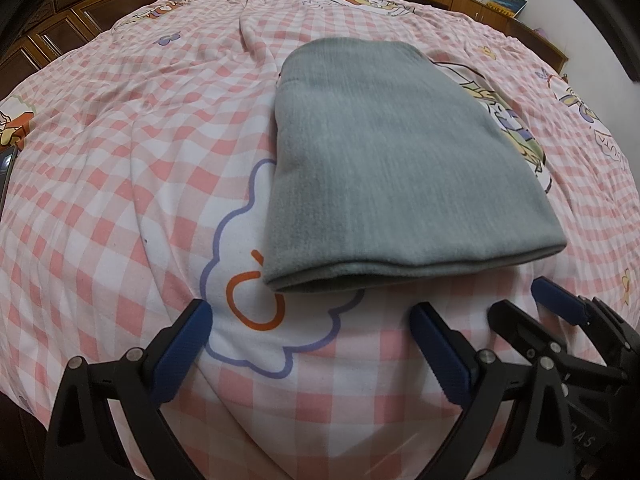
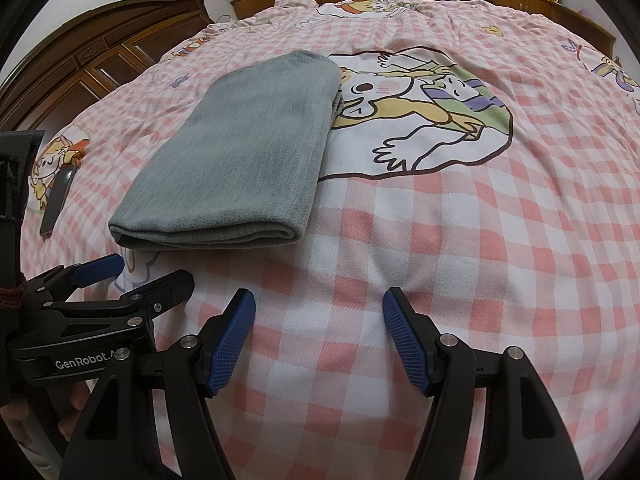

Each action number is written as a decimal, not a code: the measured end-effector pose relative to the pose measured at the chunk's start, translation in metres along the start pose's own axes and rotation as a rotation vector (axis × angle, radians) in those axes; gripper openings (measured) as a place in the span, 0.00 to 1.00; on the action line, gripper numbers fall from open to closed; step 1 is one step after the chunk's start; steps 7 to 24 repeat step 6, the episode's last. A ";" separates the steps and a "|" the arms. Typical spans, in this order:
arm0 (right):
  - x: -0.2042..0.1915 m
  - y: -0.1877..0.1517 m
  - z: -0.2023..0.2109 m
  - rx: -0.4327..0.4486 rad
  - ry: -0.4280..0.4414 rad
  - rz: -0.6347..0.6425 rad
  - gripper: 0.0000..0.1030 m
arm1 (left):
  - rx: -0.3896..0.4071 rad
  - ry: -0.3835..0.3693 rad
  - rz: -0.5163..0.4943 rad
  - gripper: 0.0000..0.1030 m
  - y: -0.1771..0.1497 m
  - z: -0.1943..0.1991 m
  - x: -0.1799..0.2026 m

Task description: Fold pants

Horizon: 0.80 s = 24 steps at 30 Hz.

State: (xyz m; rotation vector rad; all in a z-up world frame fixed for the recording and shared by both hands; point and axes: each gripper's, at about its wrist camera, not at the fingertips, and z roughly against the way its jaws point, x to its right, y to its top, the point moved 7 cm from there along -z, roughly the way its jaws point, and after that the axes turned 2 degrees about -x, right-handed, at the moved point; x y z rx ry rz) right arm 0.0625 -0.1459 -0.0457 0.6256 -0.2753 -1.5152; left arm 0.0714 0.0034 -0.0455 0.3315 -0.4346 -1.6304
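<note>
One pair of grey soft-cloth pants (image 1: 384,152), folded into a thick long rectangle with rounded corners, lies on the bed. In the left wrist view it fills the centre and right of centre; in the right wrist view it (image 2: 248,152) is in the upper left part. Its near edge shows two or more stacked layers.

The bed is covered by one pink-and-white checked bedsheet (image 1: 120,168) with cartoon drawings, slightly wrinkled. One dark flat phone-like slab (image 2: 58,200) lies on the sheet at the left edge of the right wrist view. Dark brown carved wooden furniture (image 2: 100,60) stands in the upper left.

There are two grippers, each black with two fingers carrying blue ribbed pads. The left gripper (image 1: 310,344) has its fingers wide apart and holds nothing, just below the near edge of the pants. The right gripper (image 2: 319,340) also stands open and empty over the bare checked sheet, lower right of the pants.
</note>
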 end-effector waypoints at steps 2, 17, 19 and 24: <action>0.000 0.000 0.000 0.000 0.000 0.000 0.66 | 0.000 0.000 0.000 0.98 0.000 0.000 0.000; 0.000 0.000 0.000 0.000 0.000 0.000 0.67 | 0.001 -0.001 0.000 0.98 0.000 0.000 0.000; 0.000 0.000 0.000 0.000 0.000 0.000 0.67 | 0.001 -0.001 0.000 0.98 0.000 0.000 0.000; 0.000 0.000 0.000 0.000 0.000 0.000 0.67 | 0.001 -0.001 0.000 0.98 0.000 0.000 0.000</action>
